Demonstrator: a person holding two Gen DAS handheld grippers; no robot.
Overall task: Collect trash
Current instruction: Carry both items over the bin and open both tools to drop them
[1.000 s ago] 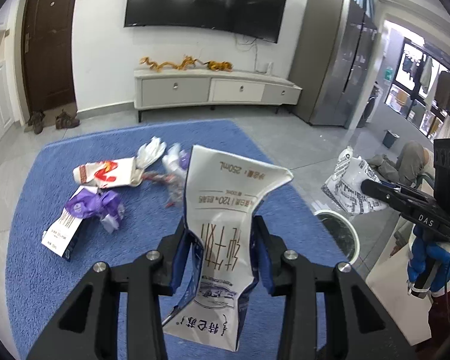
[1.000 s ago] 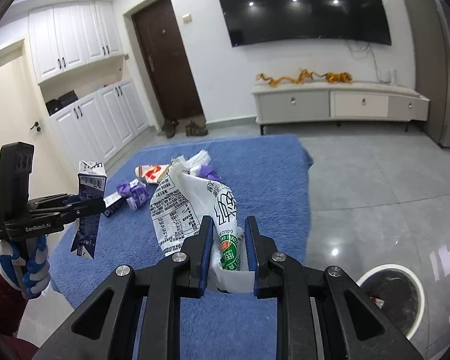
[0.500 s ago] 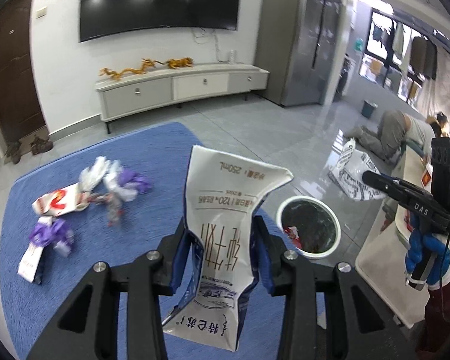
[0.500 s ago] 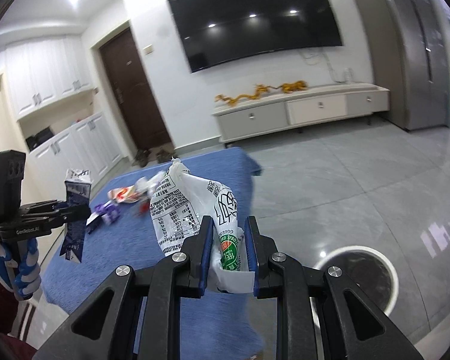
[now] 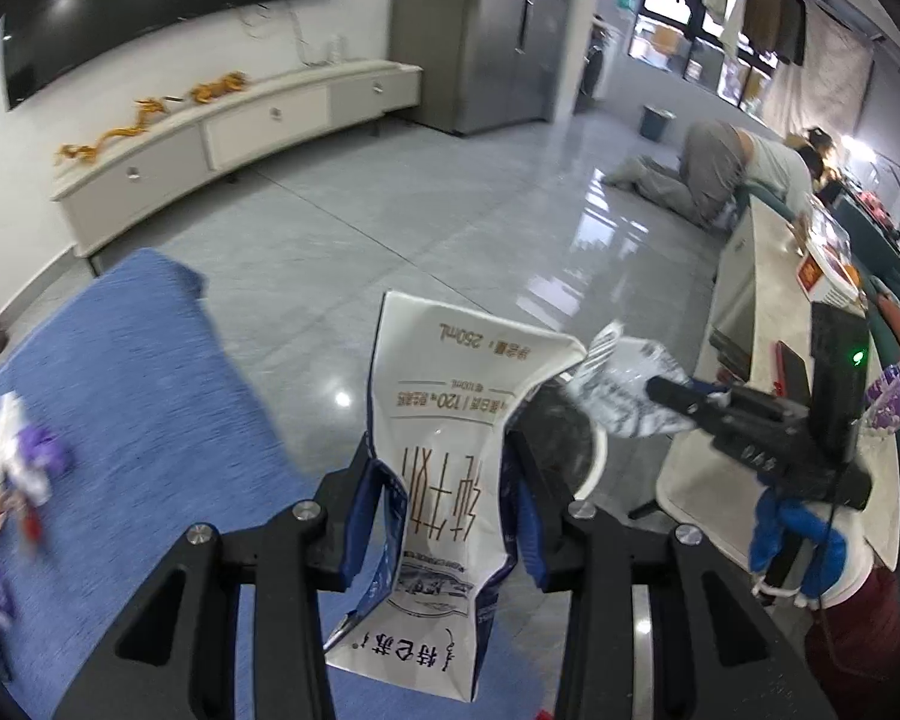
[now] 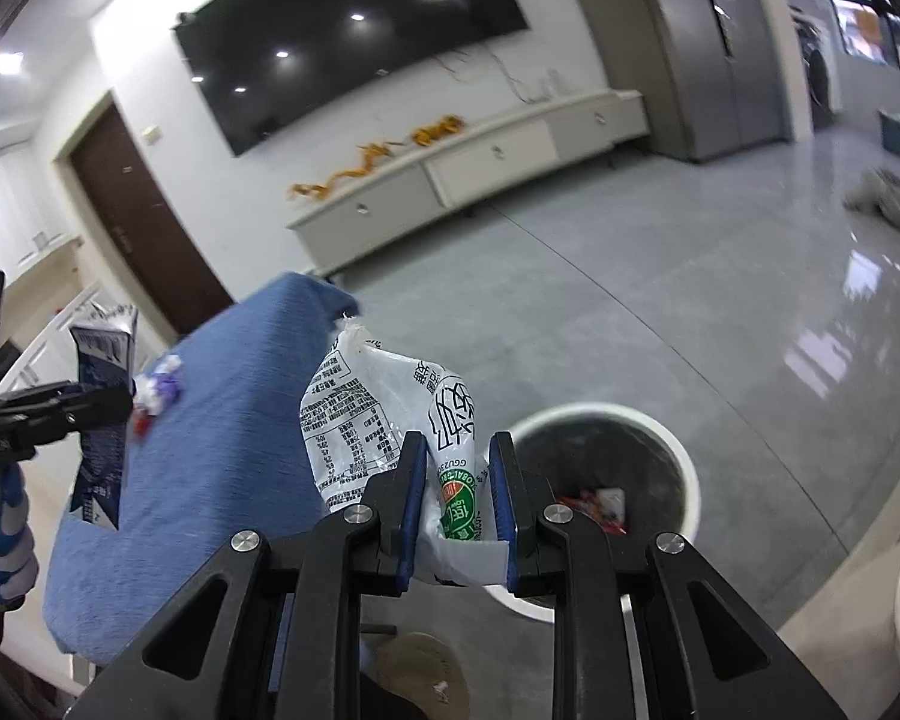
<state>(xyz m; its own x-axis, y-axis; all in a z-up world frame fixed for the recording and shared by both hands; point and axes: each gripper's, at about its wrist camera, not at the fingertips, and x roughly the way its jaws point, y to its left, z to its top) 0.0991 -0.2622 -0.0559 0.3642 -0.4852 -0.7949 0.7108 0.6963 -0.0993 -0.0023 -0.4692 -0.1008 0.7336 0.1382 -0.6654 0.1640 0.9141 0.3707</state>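
My left gripper (image 5: pixel 447 480) is shut on a crumpled white and blue milk carton (image 5: pixel 450 420), held in the air over the blue rug's edge. My right gripper (image 6: pixel 453 480) is shut on a white plastic wrapper (image 6: pixel 378 420) with black print and a green label. A white round bin (image 6: pixel 684 468) with a dark liner and some trash inside stands on the floor just right of the right gripper. In the left wrist view the bin (image 5: pixel 594 456) is mostly hidden behind the carton, and the right gripper (image 5: pixel 660 396) holds the wrapper above it.
A blue rug (image 5: pixel 120 390) carries more wrappers (image 5: pixel 24 462) at its left. A TV cabinet (image 5: pixel 240 126) stands along the far wall. A person (image 5: pixel 726 168) crouches on the grey floor at the right. A counter (image 5: pixel 768 324) runs along the right.
Both grippers have swung to the right, away from the rug's trash and toward the bin. The bin is now close under the right gripper. Both grips are unchanged.
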